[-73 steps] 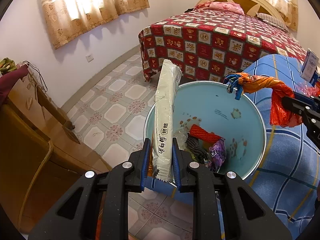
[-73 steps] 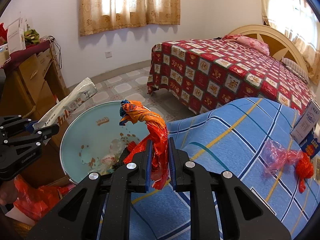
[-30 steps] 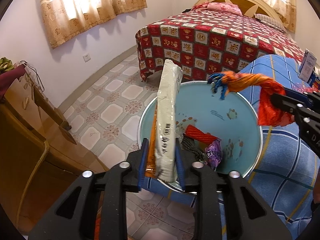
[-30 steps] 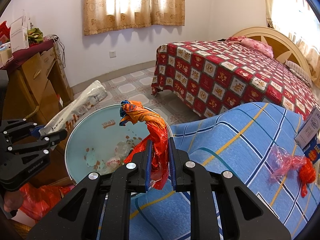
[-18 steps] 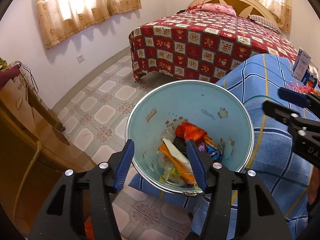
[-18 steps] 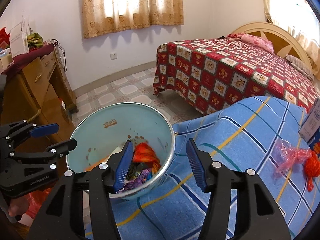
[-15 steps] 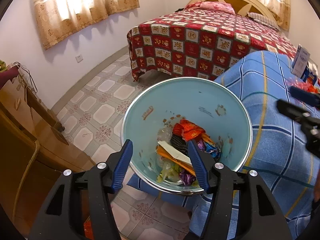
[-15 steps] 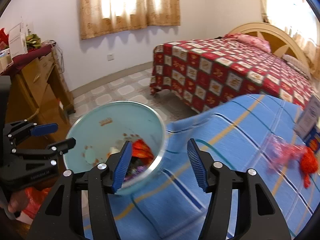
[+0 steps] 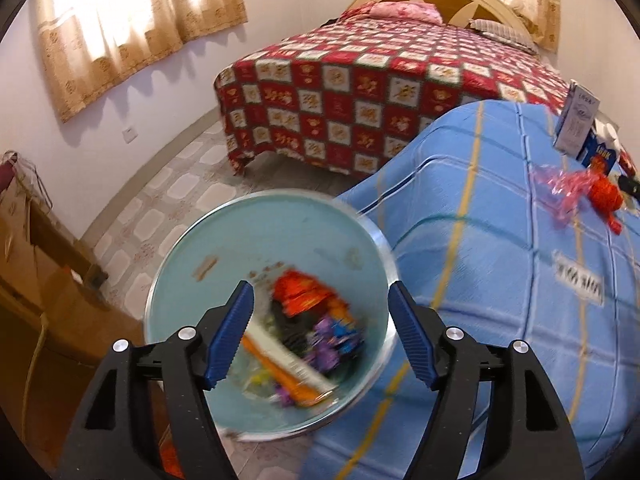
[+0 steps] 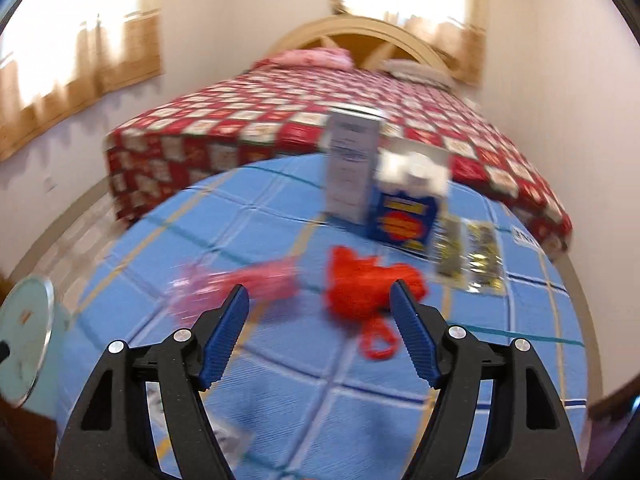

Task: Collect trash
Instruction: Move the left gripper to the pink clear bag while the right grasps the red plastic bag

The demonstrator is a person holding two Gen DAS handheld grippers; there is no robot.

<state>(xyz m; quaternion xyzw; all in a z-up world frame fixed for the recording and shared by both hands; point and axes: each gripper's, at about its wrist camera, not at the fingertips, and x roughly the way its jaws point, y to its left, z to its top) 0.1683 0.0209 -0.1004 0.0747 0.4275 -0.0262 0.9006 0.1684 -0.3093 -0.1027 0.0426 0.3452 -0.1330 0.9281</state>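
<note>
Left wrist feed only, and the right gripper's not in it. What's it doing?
Observer: The right gripper is open with nothing gripped; its jaws have just been opening.
Operator: Pointed at what?
Observer: The red trash on the blanket, framed between its fingers, with the pink wrap to the left of it.
Operator: Anything beyond the blue box that I'm missing?
Observer: Two foil packs lie flat on the blanket just to the right of it.
</note>
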